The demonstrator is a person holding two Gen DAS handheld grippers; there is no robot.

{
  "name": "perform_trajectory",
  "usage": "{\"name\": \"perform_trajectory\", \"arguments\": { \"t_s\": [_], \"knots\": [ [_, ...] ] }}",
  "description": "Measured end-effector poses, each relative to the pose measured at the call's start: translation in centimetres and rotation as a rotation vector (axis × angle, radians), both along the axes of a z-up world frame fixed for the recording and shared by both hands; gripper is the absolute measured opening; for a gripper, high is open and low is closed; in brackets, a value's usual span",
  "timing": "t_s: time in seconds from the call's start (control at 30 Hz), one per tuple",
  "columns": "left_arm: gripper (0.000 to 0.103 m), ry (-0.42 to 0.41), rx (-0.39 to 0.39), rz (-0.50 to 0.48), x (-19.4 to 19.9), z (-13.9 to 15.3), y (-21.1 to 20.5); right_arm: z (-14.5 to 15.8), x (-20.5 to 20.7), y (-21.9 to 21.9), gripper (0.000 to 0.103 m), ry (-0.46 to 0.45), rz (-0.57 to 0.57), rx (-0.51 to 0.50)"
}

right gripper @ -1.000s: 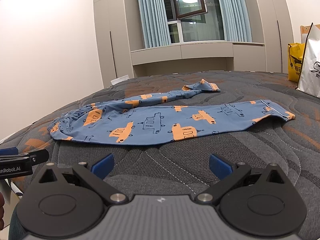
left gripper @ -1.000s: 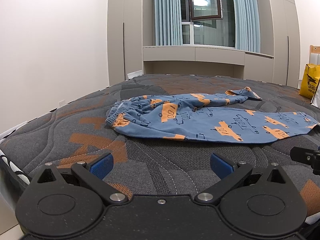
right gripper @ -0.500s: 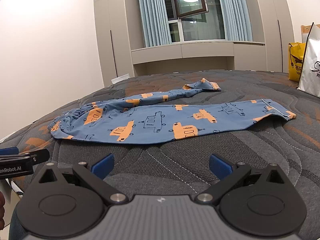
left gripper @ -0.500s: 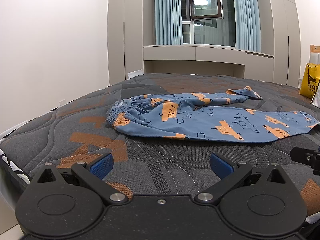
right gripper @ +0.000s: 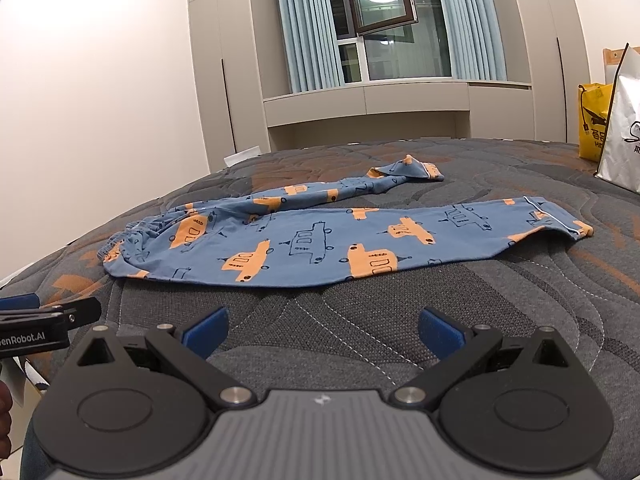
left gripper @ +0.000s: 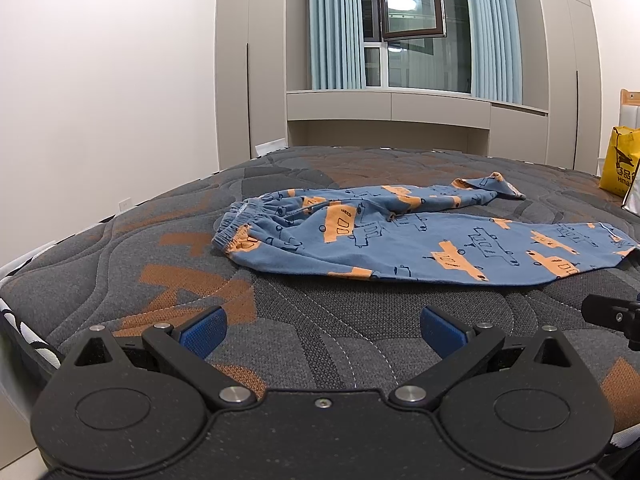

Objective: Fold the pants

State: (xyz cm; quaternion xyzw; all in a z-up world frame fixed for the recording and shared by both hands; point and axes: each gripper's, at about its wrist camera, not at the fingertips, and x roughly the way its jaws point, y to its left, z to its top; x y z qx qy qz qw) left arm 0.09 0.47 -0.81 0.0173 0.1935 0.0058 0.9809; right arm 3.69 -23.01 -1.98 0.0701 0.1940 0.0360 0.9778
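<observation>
You're holding both grippers low over the near edge of the mattress (left gripper: pixel 120 252), grey quilted stuff with orange patches. Your left gripper (left gripper: pixel 320 330) is sitting with its blue pads spread wide and nothing between them, and your right gripper (right gripper: pixel 322 330) is doing the same, gaping open and empty. Both are pointing level across the bed, well short of the cloth. Past them, the pants (right gripper: pixel 320 240) are lying flat toward the middle of the mattress, blue with orange trucks, waistband toward the left edge, one leg stretching right and the other angling off toward the far side. A yellow bag (right gripper: pixel 594 120) and a white bag (right gripper: pixel 624 128) are standing by the far right corner, and a curtained window (left gripper: pixel 412 28) is sitting behind the bed. Compared to half a second ago, basically nothing is moving, the pants are filling the same spot in both views.
</observation>
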Motion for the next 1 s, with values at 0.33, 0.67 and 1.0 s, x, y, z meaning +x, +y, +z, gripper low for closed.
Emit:
{"name": "perform_trajectory", "arguments": {
  "t_s": [0.33,0.67,1.0],
  "knots": [
    [0.102,0.002,0.003,-0.007,-0.2,0.3,-0.2,0.3,-0.2,-0.1,0.103,0.0,0.001,0.002],
    [0.102,0.062,-0.014,-0.009,0.4,0.4,0.0,0.1,-0.2,-0.5,0.103,0.02,-0.007,0.019],
    [0.102,0.1,-0.001,-0.015,1.1,1.3,-0.1,0.5,-0.2,-0.3,0.103,0.02,0.01,0.003]
  ]
}}
